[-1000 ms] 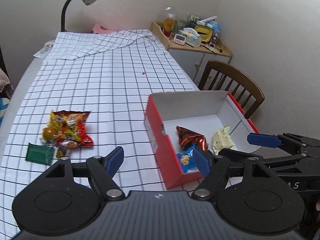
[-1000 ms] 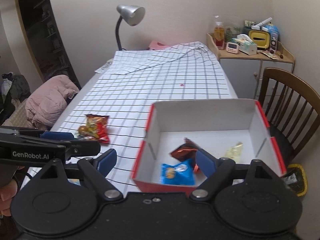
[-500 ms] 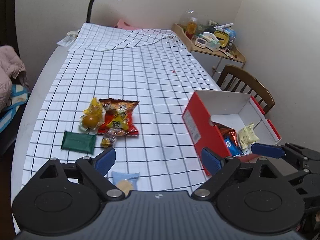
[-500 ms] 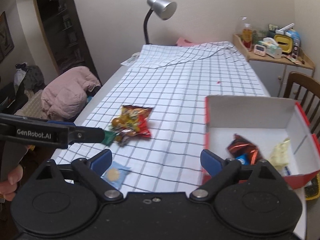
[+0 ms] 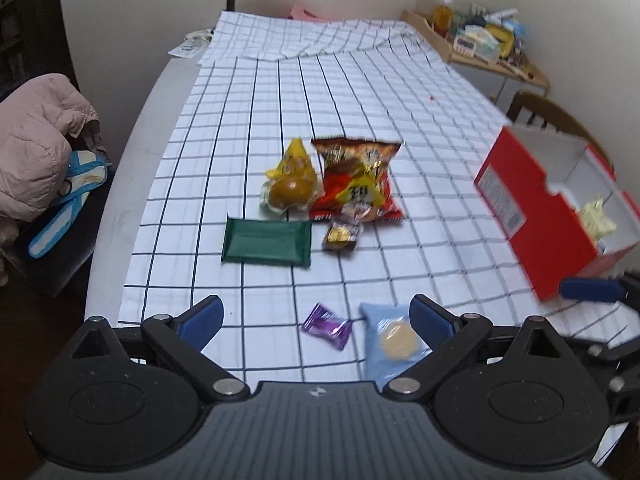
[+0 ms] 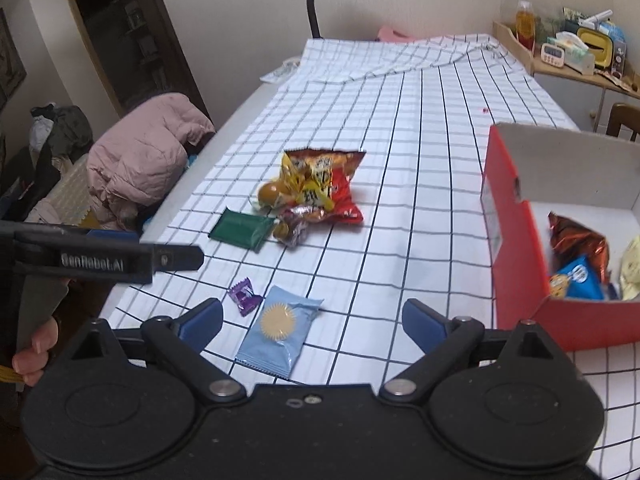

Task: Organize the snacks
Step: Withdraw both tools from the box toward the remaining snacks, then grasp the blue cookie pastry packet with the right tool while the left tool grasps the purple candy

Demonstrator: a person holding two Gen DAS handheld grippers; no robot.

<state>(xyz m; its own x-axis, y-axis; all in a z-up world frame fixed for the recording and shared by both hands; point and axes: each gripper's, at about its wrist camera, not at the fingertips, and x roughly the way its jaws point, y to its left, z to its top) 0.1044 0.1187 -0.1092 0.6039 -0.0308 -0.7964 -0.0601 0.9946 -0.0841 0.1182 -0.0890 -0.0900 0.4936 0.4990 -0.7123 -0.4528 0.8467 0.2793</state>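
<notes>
Ahead of me the checked tablecloth [image 6: 400, 128] lies open beyond the snack pile [image 6: 316, 188]. The red box [image 6: 516, 248] walls off my right. Near me, a purple candy [image 5: 326, 326] and light-blue packet [image 6: 278, 328] dot the path.

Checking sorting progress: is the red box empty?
No. The red box holds a brown bag, blue packet and pale packet.

The red cardboard box with a white inside [image 5: 532, 204] blurs in the left wrist view, its right end cut by the picture's edge. The light-blue plastic biscuit packet [image 5: 394, 344] is partly hidden behind the gripper body there. Print on the red crinkled snack bag [image 6: 328, 184] is too small to read.
</notes>
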